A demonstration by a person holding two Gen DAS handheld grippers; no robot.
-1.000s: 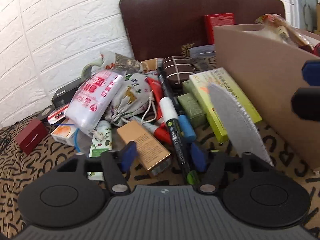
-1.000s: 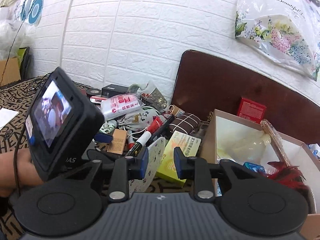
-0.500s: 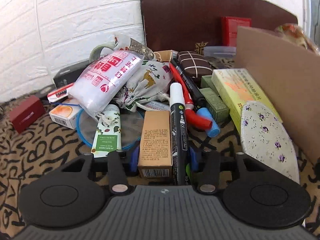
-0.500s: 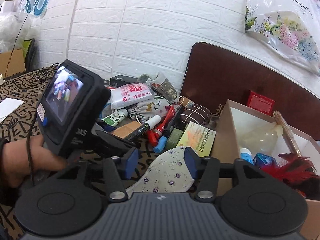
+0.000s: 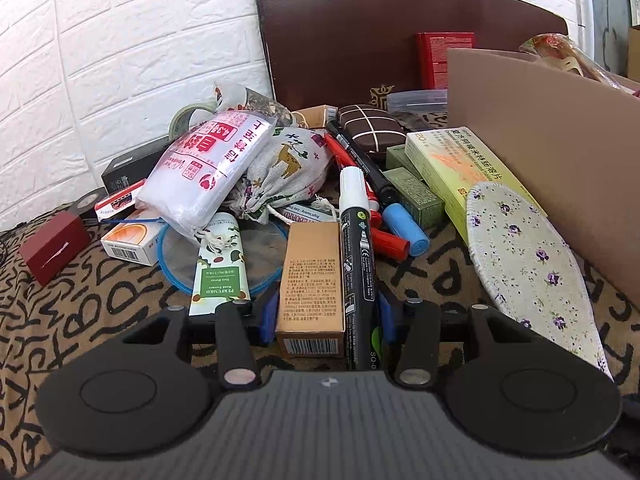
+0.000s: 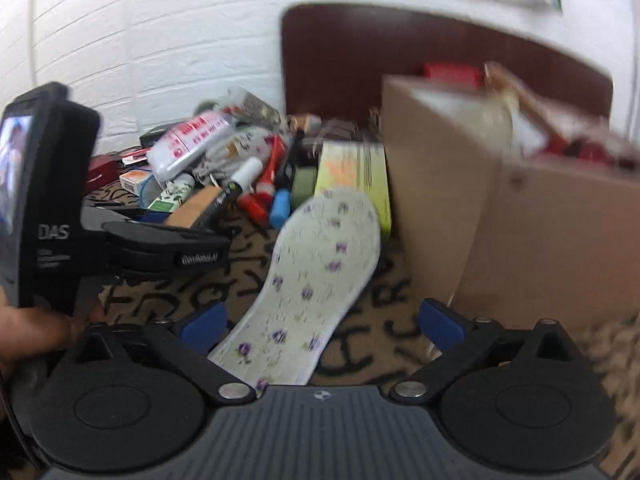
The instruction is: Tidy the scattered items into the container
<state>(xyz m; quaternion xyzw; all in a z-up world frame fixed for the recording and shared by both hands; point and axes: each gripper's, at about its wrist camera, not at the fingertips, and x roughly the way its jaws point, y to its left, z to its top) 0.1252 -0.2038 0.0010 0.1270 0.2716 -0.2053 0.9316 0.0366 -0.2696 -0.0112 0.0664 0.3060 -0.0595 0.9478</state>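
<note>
My left gripper point(image 5: 326, 318) is open, its blue pads on either side of a tan carton point(image 5: 313, 286) and a black marker with a white cap point(image 5: 357, 264), both lying on the patterned cloth. My right gripper point(image 6: 320, 320) is open wide and empty above a floral insole point(image 6: 316, 276) that lies flat beside the cardboard box point(image 6: 500, 216). The insole point(image 5: 528, 264) and the box wall point(image 5: 552, 152) also show at the right of the left wrist view. The right wrist view is blurred.
A pile of items sits behind the carton: a white packet point(image 5: 208, 168), a cloth pouch point(image 5: 284, 172), red and blue markers point(image 5: 396, 232), a yellow-green box point(image 5: 460, 168), a hand-cream tube point(image 5: 220, 268). A dark board point(image 5: 400, 32) leans on the white brick wall.
My right gripper let go of the insole, which now lies flat by the box, and opened wide. My left gripper moved forward and its pads now flank the carton and marker.
</note>
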